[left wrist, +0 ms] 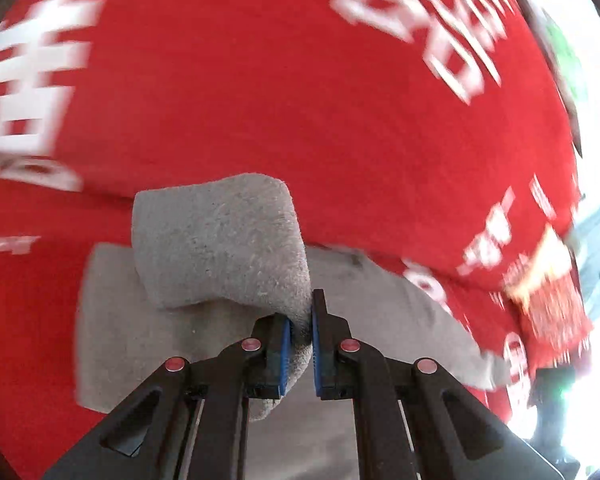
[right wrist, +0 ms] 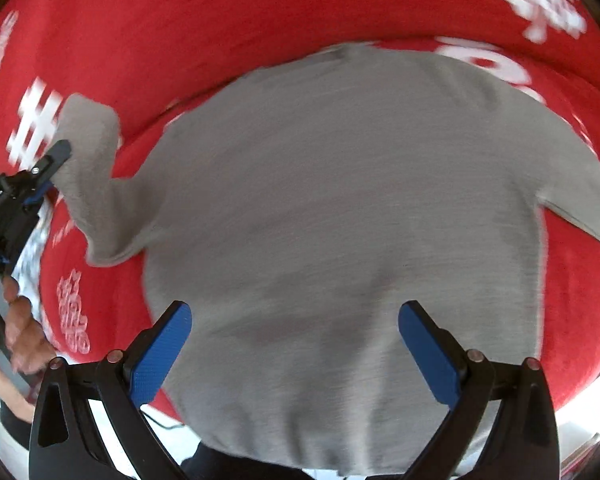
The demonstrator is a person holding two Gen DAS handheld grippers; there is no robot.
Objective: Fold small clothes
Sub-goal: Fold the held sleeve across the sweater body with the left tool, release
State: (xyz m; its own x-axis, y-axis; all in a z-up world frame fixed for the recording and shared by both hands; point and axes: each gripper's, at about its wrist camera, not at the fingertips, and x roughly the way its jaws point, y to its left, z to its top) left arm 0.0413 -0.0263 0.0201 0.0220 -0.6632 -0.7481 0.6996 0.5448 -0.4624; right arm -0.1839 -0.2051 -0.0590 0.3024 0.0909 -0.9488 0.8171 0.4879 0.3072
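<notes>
While left gripper [left wrist: 299, 342] fingers pinch grey shirt [right wrist: 340, 220] sleeve, right gripper [right wrist: 295, 354] fingers spread above hem.

The grey sweater [right wrist: 340, 208] is soft matt knit, its sleeve [left wrist: 220, 240] fuzzy and slightly rough. At twelve o'clock, the red cloth [left wrist: 260, 80] looks matt with white print. The gripper pads [right wrist: 162, 354] are textured blue rubber on black plastic.

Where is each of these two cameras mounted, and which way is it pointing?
Left wrist: rides on the left tongs, looking along them at the grey shirt's sleeve pinched between them; only the tongs show.
Right wrist: rides on the open right tongs, looking down on the shirt body; the left tongs and the person's hand show.
Shared: grey shirt, red cloth.
</notes>
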